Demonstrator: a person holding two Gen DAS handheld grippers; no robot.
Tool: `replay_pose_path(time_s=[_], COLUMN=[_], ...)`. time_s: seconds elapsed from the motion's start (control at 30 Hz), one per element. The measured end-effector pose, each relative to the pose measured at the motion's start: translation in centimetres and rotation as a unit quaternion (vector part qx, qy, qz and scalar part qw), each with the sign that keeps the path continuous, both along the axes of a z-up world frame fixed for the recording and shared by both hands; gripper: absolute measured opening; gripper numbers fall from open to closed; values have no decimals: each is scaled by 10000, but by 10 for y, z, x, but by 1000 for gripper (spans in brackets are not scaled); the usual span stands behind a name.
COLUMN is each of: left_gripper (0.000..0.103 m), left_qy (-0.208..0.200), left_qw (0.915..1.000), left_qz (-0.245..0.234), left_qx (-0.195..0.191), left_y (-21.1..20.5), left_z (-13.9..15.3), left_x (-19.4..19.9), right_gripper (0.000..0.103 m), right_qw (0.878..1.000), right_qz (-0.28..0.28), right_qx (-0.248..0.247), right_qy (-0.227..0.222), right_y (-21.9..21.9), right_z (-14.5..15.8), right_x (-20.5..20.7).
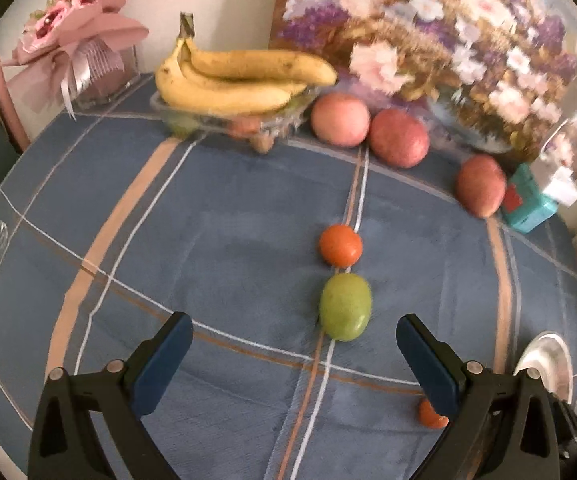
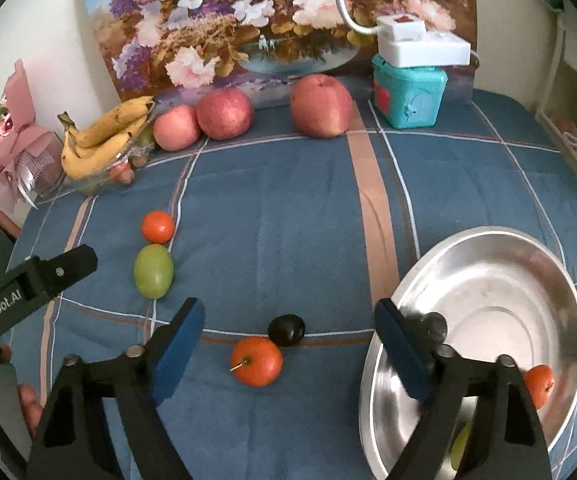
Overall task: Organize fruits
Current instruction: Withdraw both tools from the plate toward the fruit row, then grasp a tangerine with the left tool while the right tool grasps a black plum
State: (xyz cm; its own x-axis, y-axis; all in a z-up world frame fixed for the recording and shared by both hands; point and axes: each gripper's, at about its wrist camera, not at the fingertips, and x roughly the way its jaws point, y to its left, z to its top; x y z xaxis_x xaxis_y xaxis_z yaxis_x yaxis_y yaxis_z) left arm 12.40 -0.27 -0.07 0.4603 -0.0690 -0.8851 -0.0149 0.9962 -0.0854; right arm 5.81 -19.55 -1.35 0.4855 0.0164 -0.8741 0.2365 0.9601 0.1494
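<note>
Both cameras ride on handheld grippers, looking steeply down and forward over a blue plaid tablecloth (image 1: 248, 208) toward a flower painting (image 2: 248, 20) at the frame top. They share the green fruit (image 1: 345, 306) and apples; the right view sits further right, close above a steel bowl (image 2: 488, 240).

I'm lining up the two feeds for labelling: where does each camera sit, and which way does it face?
Left wrist: on the left gripper, angled down past its open blue fingers at the green fruit and an orange fruit.
Right wrist: on the right gripper, angled down at an orange fruit with a stem, a dark plum and the steel bowl; the left gripper's black arm shows too.
Shared: green fruit, apples, bananas, painting.
</note>
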Motion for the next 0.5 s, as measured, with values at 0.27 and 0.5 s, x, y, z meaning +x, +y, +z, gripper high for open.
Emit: replay_pose_path(time_s=[0.27, 0.5], left_gripper=[103, 103], left_qy=[592, 587], left_qw=[9979, 9978], left_qz=[212, 181], left_qx=[179, 233], left_y=[4, 1], left_z=[-30, -28], left_x=[3, -1], right_gripper=[76, 69], right_qw=[9995, 9991], right_qz=[65, 132], right_qx=[-13, -46], right_qy=[304, 391], right_y=[0, 4], right_z=[-19, -23], right_x=[10, 14])
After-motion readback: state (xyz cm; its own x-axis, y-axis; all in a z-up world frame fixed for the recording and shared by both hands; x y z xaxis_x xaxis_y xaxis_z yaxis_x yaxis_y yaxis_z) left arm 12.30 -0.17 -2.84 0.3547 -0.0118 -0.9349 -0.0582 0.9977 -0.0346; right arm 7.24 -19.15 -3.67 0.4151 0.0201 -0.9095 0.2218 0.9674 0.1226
